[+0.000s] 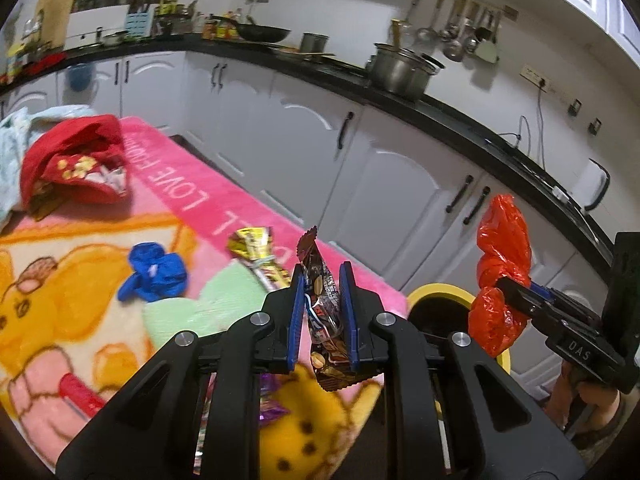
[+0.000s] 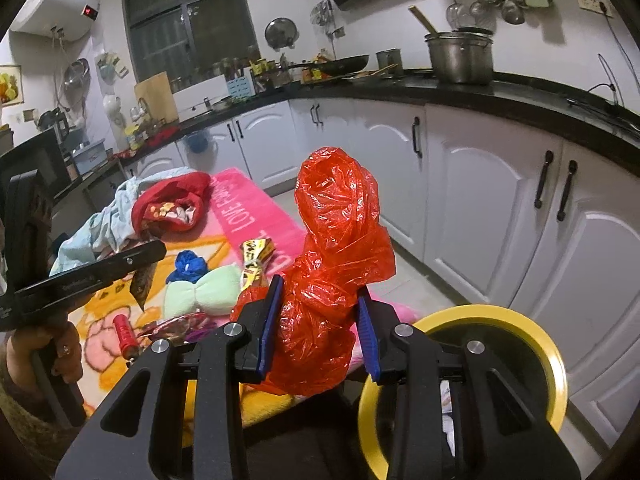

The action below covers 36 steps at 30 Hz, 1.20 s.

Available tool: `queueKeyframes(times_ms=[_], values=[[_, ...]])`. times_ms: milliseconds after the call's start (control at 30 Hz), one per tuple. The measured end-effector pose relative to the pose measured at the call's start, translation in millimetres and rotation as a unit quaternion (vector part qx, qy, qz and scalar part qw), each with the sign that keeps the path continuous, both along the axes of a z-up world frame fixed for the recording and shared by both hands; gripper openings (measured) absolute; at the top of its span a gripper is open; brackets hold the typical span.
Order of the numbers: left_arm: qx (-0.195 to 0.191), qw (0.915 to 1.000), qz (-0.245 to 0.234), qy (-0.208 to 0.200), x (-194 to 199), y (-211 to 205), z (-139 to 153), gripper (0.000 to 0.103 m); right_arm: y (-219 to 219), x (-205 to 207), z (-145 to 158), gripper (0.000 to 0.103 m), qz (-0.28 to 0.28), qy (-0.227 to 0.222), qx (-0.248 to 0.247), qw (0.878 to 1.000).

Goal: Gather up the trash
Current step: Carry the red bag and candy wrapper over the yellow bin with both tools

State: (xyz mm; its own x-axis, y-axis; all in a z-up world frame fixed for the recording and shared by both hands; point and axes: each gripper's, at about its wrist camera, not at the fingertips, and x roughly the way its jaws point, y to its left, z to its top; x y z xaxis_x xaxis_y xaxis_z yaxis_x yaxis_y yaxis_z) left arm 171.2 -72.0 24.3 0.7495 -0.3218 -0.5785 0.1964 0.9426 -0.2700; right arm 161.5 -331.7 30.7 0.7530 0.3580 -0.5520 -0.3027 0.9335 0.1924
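Both loads are pinched: left hand-held gripper [image 1: 322,312] on wrapper [image 1: 320,304], right hand-held gripper [image 2: 318,332] on bag [image 2: 336,264]. Centre each over the bin [image 2: 552,364] (yellow-rimmed) before releasing.

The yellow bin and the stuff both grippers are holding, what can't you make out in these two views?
- Yellow bin contents: dark in both views, right gripper covers part of the opening.
- Brown snack wrapper brand: left wrist view, left gripper covers the print.
- Red plastic bag contents: crumpled, not see-through.
- Purple wrapper: mostly behind the left gripper.
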Motion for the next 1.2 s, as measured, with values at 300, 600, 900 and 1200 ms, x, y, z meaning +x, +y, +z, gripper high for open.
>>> queueKeyframes(times_ms=[300, 600, 900, 1200], values=[[0.005, 0.9990, -0.042, -0.013, 4.4, -44.6, 2.9, 0.012, -32.4, -6.6, 0.2, 0.033, -0.039, -0.006, 0.008, 0.999], [0.012, 0.9961, -0.084, -0.024, 8.6, -89.6, 2.0, 0.012, -72.2, -13.8, -8.7, 0.033, -0.081, 0.001, 0.013, 0.997], [0.018, 0.9917, -0.126, -0.020, 15.7, -136.9, -10.9, 0.012, -105.3, -18.2, -26.7, 0.033, -0.115, 0.012, 0.008, 0.993], [0.014, 0.9870, -0.160, -0.002, 24.1, -176.0, -31.2, 0.012, -133.3, -25.3, -52.4, 0.033, -0.141, 0.031, -0.005, 0.989]])
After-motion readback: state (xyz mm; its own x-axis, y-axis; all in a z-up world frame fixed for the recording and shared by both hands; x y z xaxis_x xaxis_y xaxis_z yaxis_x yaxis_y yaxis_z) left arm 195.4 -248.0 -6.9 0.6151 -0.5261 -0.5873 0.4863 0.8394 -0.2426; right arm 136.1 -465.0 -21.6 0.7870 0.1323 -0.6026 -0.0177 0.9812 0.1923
